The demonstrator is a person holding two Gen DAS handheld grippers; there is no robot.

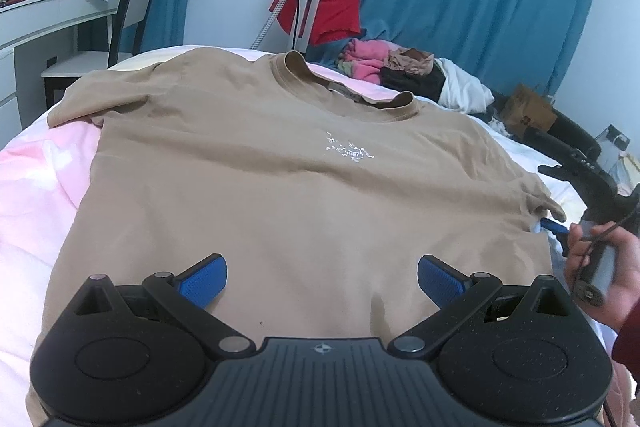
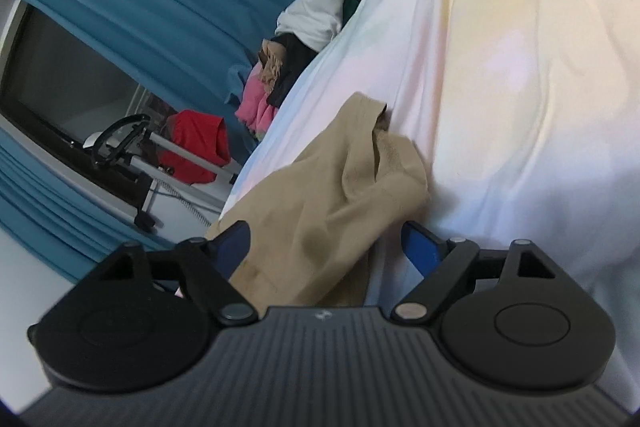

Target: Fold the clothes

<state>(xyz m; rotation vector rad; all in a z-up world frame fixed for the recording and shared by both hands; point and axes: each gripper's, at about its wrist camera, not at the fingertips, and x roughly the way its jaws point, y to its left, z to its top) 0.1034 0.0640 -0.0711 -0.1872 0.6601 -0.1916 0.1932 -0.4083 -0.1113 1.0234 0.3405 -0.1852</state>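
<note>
Tan T-shirt spread on my bed, both my claws open

The wide bed with pale pink and white sheet [image 1: 36,195] carries the tan cotton T-shirt with small white print on the chest [image 1: 280,187], which lies flat and face up, collar pointing away from me. Beyond the bed I see a pile of mixed clothes, pink, black and white [image 1: 404,71], in front of the blue curtains. My left gripper [image 1: 322,279] hovers over the lower part of the shirt, blue pads wide apart, nothing between them. My right gripper [image 2: 326,247] is at the shirt's sleeve [image 2: 352,179]; the jaws stand apart, the sleeve cloth lies loose between them, not pressed
</note>
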